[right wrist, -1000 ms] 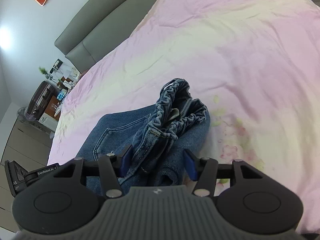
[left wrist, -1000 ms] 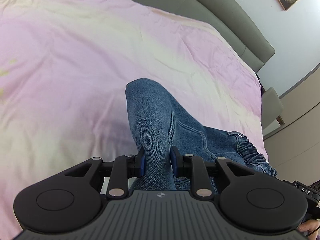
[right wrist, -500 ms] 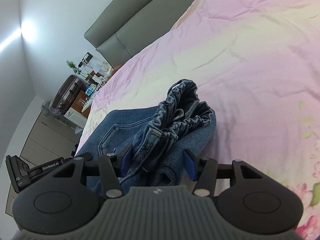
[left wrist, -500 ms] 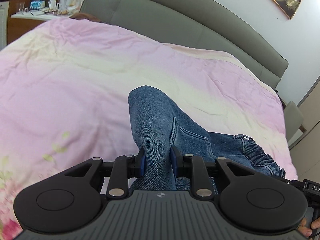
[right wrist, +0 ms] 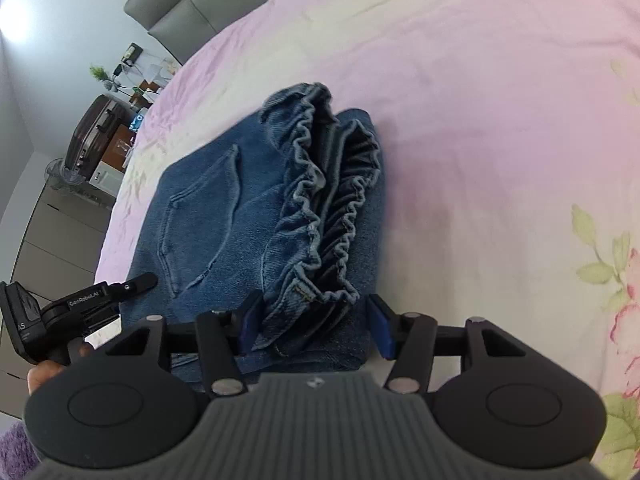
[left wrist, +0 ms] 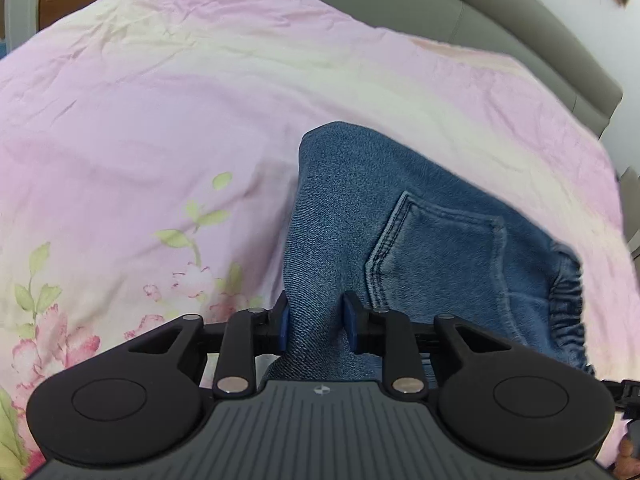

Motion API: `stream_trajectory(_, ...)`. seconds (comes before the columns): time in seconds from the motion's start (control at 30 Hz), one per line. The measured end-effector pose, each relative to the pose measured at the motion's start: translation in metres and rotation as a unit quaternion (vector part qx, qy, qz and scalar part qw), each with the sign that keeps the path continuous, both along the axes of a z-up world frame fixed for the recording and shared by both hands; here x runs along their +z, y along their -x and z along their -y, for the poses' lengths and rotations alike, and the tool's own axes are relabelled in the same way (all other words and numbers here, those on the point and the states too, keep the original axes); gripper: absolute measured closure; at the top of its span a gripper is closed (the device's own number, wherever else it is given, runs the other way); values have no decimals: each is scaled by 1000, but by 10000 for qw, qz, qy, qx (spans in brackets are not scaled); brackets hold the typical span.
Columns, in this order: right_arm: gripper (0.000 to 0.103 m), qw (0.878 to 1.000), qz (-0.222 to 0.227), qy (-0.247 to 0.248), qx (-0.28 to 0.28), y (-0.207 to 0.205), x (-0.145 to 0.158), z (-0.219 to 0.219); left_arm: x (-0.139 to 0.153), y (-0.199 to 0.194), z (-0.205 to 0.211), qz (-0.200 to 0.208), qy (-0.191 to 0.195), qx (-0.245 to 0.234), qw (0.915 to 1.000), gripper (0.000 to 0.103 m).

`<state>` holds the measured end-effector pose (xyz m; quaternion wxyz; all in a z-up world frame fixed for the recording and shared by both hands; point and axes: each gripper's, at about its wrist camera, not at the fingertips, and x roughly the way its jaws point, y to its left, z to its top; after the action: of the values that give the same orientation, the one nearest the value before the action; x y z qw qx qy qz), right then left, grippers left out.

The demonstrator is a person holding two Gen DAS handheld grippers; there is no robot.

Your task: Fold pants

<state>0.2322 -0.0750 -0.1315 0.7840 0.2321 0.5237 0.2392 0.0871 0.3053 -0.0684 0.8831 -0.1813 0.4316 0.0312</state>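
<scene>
Opening left gripper jaws on pants | right gripper straddling waistband

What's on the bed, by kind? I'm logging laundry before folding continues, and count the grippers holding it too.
Jeans: 1, blue denim, folded over, elastic waistband bunched
Grippers: 2, the left gripper and right gripper, each with denim between its jaws; the left's jaws are opening
Bedspread: 1, pink with flowers
Total: 4
</scene>
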Motion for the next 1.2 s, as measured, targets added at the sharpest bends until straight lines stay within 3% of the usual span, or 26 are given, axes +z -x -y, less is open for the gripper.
stream_trajectory(0.07,49,9998,-164,-64,-85,-5,-13,-1,-6,-8,3,-144,-198,-19,9997,67)
stream_trajectory(0.13,48,9994,-292,-142,-153,-10,-18,1,-8,-9,3,-186,-149,59,9997,65)
stream_trajectory(0.2,48,9994,-306,-103,-145,-11,-16,-1,-5,-7,4,-196,-211,106,9995,61)
stream_trajectory(0.3,45,9997,-224,-15,-42,-7,-6,-1,8,1,11,-154,-599,45,9981,54)
stream_trajectory(0.4,42,9999,10,28,132,-4,12,2,23,15,14,-43,-836,-33,9965,52)
stream_trajectory(0.53,40,9946,792,501,450,6,52,8,40,35,21,-83,-1021,-305,9943,51)
stream_trajectory(0.6,47,9866,1305,768,601,11,72,7,45,42,28,-160,-1173,-476,9918,51)
stream_trajectory(0.67,67,9770,1753,845,876,13,86,-2,47,47,32,-255,-1291,-596,9895,53)
stream_trajectory(0.77,80,9690,1923,910,1254,12,86,-23,43,53,32,-377,-1356,-675,9877,62)
stream_trajectory(0.93,91,9617,1830,1477,1410,5,55,-43,22,61,21,-687,-1264,-719,9870,77)
stream_trajectory(1.07,93,9698,1440,1435,1348,-6,31,-40,4,61,10,-746,-998,-643,9901,75)
stream_trajectory(1.2,93,9659,1418,1597,1466,-9,19,-49,-15,56,10,-927,-1071,-628,9879,68)
